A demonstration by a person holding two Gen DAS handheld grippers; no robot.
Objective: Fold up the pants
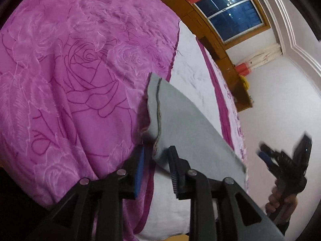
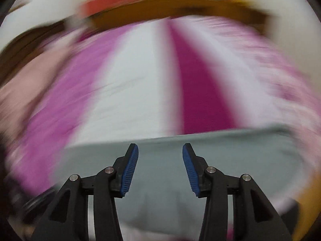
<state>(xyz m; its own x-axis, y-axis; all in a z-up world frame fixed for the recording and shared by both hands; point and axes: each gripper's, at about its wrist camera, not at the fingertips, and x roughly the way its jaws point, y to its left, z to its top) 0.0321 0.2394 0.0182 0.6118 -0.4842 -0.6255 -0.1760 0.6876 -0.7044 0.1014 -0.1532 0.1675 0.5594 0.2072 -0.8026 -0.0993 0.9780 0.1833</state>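
The grey pants (image 1: 190, 124) hang as a flat folded panel over the bed, seam edge toward the purple blanket. My left gripper (image 1: 157, 148) stands slightly open at the panel's lower corner. The cloth's edge sits between the blue pads (image 1: 139, 172), and a gap shows on the left side. In the blurred right wrist view my right gripper (image 2: 160, 145) is open with nothing between its fingers, just above the grey pants (image 2: 240, 150) spread below it. The right gripper (image 1: 266, 156) also shows in the left wrist view, off the bed's edge in a hand (image 1: 280, 200).
A purple rose-patterned blanket (image 1: 70, 70) covers most of the bed, with a white strip (image 1: 188, 64) beside it. A wooden ledge (image 1: 220, 46) and a dark window (image 1: 230, 14) lie beyond the bed. A white wall (image 1: 280, 100) stands on the right.
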